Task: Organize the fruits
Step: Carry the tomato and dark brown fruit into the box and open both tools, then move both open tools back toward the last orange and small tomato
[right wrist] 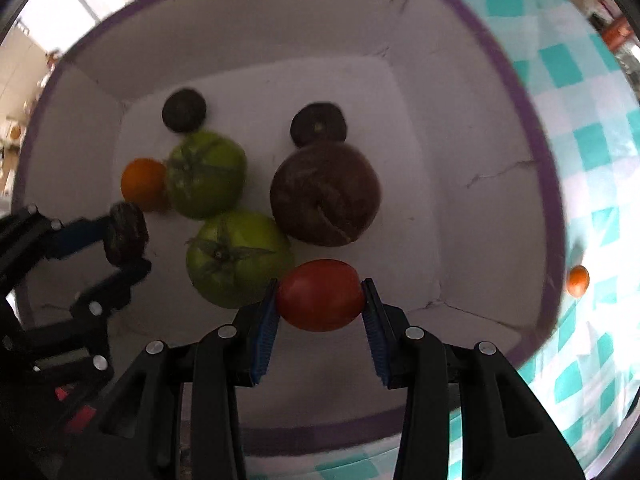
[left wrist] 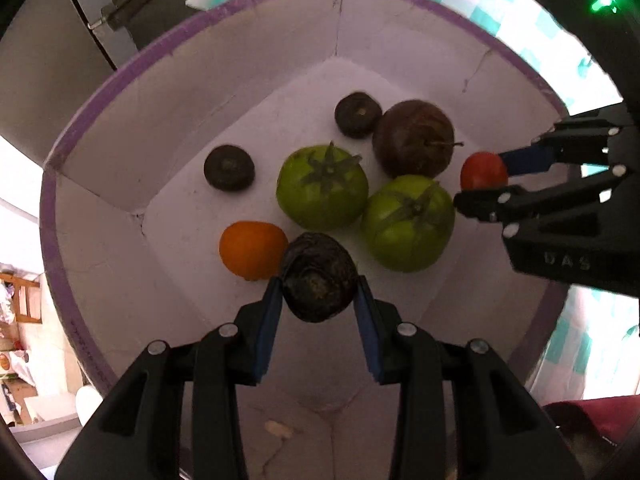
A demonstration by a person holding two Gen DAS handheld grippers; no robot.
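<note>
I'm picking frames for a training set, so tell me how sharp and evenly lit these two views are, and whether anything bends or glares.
Left wrist view: fairly sharp on the dark wrinkled fruit in the left claw; the box rim bows from the fisheye; a green light flares top right. Right wrist view: softer, motion-blurred at the edges; the red tomato in the right claw stays readable; a bright window washes out top left.

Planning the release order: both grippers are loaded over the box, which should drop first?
Right, probably. Its red tomato hangs over bare box floor; the left gripper holds its dark fruit beside the orange fruit.
</note>
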